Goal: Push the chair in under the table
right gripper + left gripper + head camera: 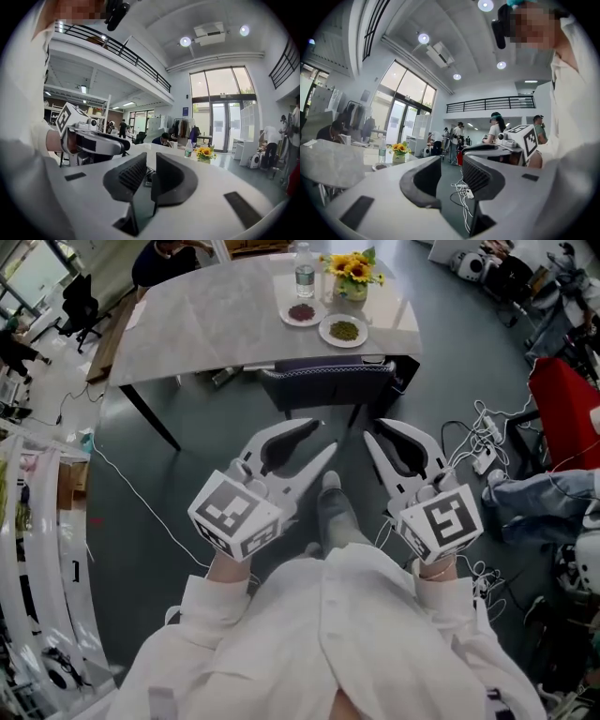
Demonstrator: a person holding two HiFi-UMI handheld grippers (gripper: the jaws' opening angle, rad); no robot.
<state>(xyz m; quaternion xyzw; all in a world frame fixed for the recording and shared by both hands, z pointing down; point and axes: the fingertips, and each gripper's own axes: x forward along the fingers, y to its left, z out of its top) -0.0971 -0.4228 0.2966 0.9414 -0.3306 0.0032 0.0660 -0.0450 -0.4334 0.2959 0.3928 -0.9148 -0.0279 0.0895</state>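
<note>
Clear plastic water bottle (304,271) stands upright, capped. Just to its right stands a pale vase of yellow sunflowers (352,273). In front of the bottle lies a round white plate with dark reddish contents (302,312). Near it, not touching, lies a round white plate with green contents (343,330). On the grey floor (216,493), right side, a white power strip (485,457) lies among tangled white cables. A red object (562,399) sits at the right edge; its type cannot be determined.
</note>
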